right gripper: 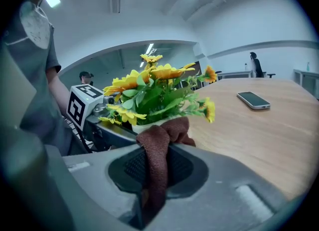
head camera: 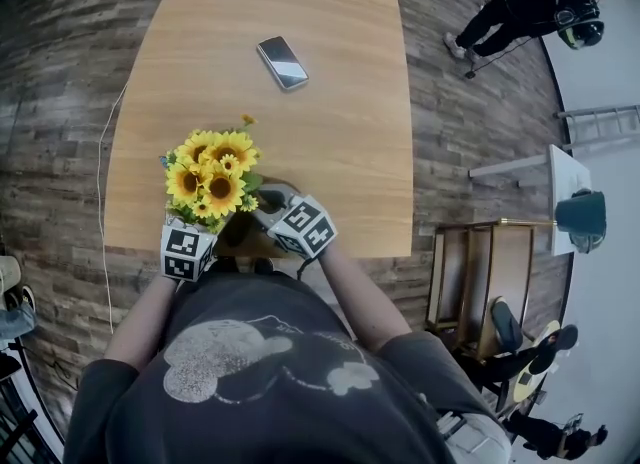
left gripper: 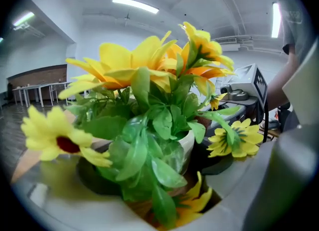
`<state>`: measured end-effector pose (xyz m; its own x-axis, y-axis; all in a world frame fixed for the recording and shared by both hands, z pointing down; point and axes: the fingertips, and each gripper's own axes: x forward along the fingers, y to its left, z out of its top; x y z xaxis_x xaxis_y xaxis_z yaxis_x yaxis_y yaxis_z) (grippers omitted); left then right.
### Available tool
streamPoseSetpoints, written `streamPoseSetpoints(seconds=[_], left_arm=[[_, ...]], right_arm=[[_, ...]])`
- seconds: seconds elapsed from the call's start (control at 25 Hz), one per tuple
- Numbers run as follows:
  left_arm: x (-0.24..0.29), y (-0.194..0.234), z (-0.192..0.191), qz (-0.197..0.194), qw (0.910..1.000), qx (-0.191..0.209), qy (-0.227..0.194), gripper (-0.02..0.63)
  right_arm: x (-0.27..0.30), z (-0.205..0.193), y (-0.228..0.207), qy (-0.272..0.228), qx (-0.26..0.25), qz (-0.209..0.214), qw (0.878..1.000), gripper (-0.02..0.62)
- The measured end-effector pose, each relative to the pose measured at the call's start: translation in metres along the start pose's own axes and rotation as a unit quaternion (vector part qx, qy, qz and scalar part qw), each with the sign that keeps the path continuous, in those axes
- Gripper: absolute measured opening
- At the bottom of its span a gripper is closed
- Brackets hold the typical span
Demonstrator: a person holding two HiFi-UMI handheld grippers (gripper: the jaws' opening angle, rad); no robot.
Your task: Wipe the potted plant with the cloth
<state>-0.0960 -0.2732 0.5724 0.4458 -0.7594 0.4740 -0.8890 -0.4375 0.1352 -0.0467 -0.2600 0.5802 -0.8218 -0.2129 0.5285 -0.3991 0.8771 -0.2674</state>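
**A:** Hand-held grippers first: where are the two of them?

**B:** Both are at the near edge of the wooden worktop (head camera: 330, 112), which spreads out ahead of them. The left hand-held gripper (left gripper: 159, 177) and the right hand-held gripper (right gripper: 157, 168) sit close side by side. From above, the left marker cube (head camera: 187, 250) and the right marker cube (head camera: 303, 227) are what show of them.

**A:** And the potted plant?

**B:** The potted plant (head camera: 213, 177) stands inside the left hand-held gripper, at that same edge. Its white pot (left gripper: 187, 143) sits between the two jaws, which clamp it from either side. Green leaves and yellow sunflowers spill up over the jaws and cover much of the dark pads.

**A:** What about the right one?

**B:** Its jaws are pressed together on a brown cloth (right gripper: 158, 143). One strip of the cloth runs down between the pads. The bunched end pokes out past the jaw tips, just in front of the pot and under the lowest flowers. I cannot tell whether the cloth touches the pot.

**A:** Anything smaller?

**B:** A phone (head camera: 283, 62) lies flat with its screen up, well beyond both hand-held grippers. It is out toward the middle of the worktop and well apart from the plant.
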Motion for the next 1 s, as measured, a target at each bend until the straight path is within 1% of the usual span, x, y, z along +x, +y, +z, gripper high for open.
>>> streamPoseSetpoints(seconds=[0.16,0.28,0.48,0.64,0.8,0.88,1.0], left_arm=[[0.001,-0.004,0.001,-0.030,0.9993,0.014,0.018,0.482],[0.002,-0.006,0.000,-0.051,0.9980,0.025,0.027,0.480],[0.001,-0.004,-0.006,-0.063,0.9971,0.036,0.022,0.477],[0.000,-0.006,-0.007,-0.083,0.9954,0.040,0.024,0.476],[-0.001,-0.008,0.000,-0.109,0.9923,0.054,0.027,0.474],[0.000,-0.011,-0.001,-0.126,0.9897,0.062,0.027,0.474],[0.004,-0.014,-0.011,-0.162,0.9820,0.091,0.033,0.474]], right_arm=[[-0.006,-0.001,0.012,0.000,0.003,0.024,1.000,0.048],[-0.012,-0.003,0.011,-0.013,0.022,0.020,0.999,0.048],[-0.037,-0.009,-0.010,-0.038,0.053,-0.022,0.998,0.048],[-0.066,-0.006,-0.042,-0.055,0.068,-0.075,0.993,0.048],[-0.082,-0.004,-0.080,-0.053,0.072,-0.130,0.987,0.048],[-0.080,-0.002,-0.095,-0.047,0.075,-0.142,0.986,0.049],[-0.064,0.002,-0.108,-0.030,0.074,-0.138,0.987,0.049]])
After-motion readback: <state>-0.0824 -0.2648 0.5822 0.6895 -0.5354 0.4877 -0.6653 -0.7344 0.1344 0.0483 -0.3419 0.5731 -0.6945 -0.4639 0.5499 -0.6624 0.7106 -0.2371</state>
